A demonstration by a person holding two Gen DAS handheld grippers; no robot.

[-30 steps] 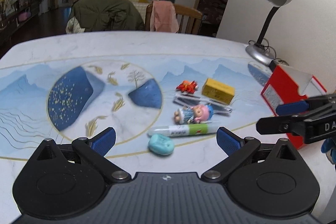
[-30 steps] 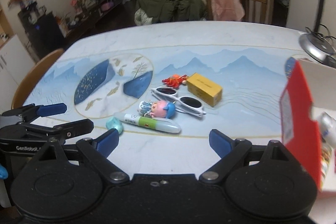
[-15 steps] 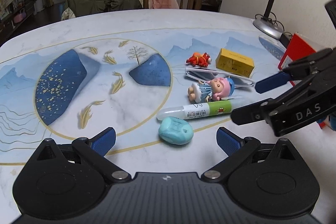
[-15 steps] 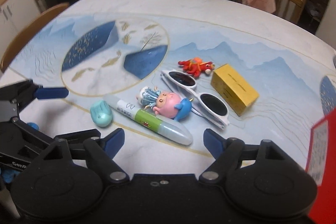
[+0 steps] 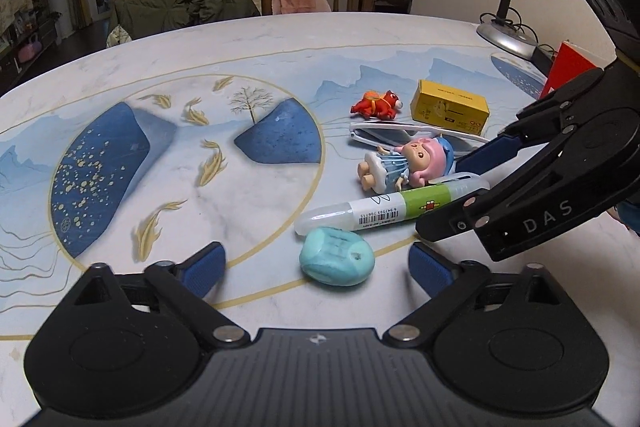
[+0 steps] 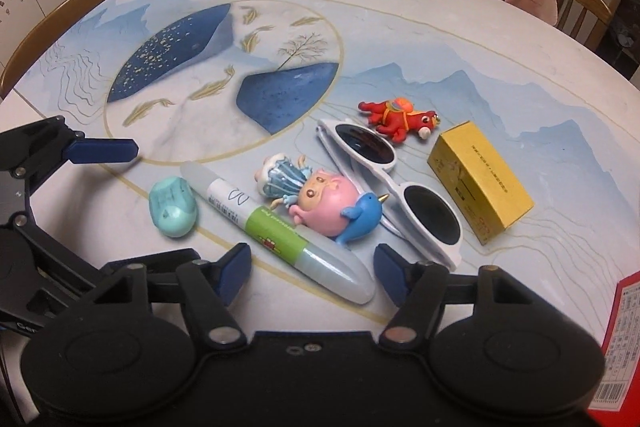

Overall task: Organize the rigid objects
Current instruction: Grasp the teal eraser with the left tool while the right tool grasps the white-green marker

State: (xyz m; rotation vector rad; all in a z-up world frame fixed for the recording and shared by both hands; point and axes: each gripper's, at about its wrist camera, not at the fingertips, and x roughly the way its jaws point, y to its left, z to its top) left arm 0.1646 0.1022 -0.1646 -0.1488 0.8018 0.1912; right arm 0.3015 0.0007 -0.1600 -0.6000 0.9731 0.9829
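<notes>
Left wrist view: we are in the approach step, nothing lifted yet. Our left gripper point(image 5: 316, 263) hangs low over the table point(image 5: 280, 39), jaws wide apart and just narrowed a little, with the teal pebble point(image 5: 337, 261) lying between the blue pads but untouched by either. Beyond it lie the marker point(image 5: 384, 209), the doll point(image 5: 404, 167), the sunglasses point(image 5: 400, 135), the red toy point(image 5: 376, 105) and the yellow box point(image 5: 450, 105), all close together. The right gripper point(image 5: 452, 195) reaches in from the right, its fingers straddling the marker's cap end. A red carton point(image 5: 568, 67) stands at the far right. Right wrist view: our right gripper point(image 6: 310, 267) has just been closing, jaws about half apart, the marker's clear cap point(image 6: 336, 267) between the pads; we see no pad pressing on it yet. The doll leans against the marker, so we judge the next move needs a clean pinch and a straight lift to avoid dragging it. The pebble point(image 6: 173, 207) sits just left of the marker.
</notes>
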